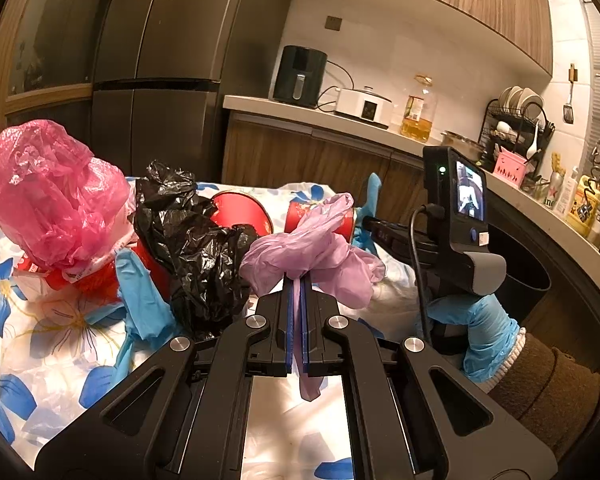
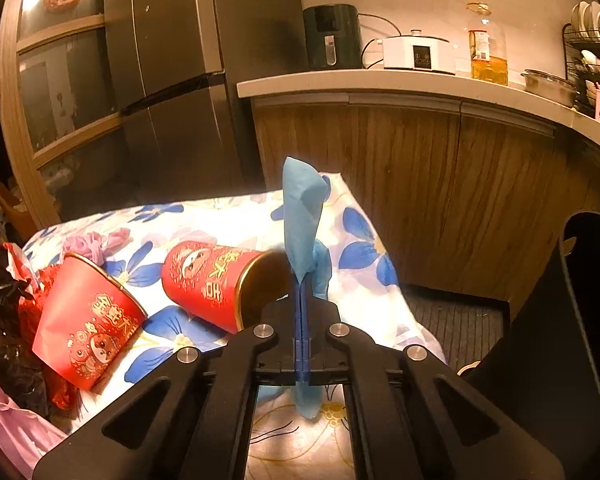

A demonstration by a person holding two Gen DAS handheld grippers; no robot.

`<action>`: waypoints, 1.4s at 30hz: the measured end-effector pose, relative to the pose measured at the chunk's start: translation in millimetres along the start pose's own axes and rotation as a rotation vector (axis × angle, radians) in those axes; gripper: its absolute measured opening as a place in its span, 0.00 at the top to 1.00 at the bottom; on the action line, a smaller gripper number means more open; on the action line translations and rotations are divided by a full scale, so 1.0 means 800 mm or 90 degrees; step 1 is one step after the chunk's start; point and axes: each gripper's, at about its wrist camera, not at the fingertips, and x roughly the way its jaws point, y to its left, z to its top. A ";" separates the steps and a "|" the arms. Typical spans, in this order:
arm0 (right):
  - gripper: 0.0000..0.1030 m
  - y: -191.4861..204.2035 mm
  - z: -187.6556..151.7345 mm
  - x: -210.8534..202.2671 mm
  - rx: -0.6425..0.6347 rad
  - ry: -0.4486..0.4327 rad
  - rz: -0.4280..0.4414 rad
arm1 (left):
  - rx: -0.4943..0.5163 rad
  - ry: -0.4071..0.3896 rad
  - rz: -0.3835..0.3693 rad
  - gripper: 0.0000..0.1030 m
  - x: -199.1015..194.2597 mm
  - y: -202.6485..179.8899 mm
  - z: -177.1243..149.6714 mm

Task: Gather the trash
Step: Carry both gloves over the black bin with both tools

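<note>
My left fingers [image 1: 299, 280] clamp a limp lilac plastic glove [image 1: 312, 240]; my right fingers [image 2: 302, 292] pinch a soft blue glove [image 2: 302, 216]. Both look featherlight, best gripped mid-bunch.

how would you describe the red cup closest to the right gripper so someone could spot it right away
Start at the table with the white cloth printed with blue flowers. Two red paper cups lie on it, and the one meant is the tipped-over red cup just left of the right gripper, which is shut on a blue glove. Unlike the other red cup further left, its gold-rimmed mouth faces the gripper.
</note>
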 end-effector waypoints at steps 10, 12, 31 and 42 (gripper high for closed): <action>0.99 -0.013 0.004 -0.030 0.017 -0.031 -0.008 | -0.001 -0.003 -0.001 0.98 -0.006 -0.002 0.000; 0.99 -0.016 0.004 -0.037 0.020 -0.037 -0.008 | -0.001 -0.003 -0.001 0.98 -0.007 -0.003 0.000; 0.99 -0.034 0.016 -0.168 0.038 -0.152 0.018 | 0.011 -0.026 -0.003 0.98 -0.028 -0.026 0.012; 0.99 -0.069 0.017 -0.244 0.051 -0.215 -0.014 | 0.048 -0.044 -0.029 0.98 -0.036 -0.077 0.026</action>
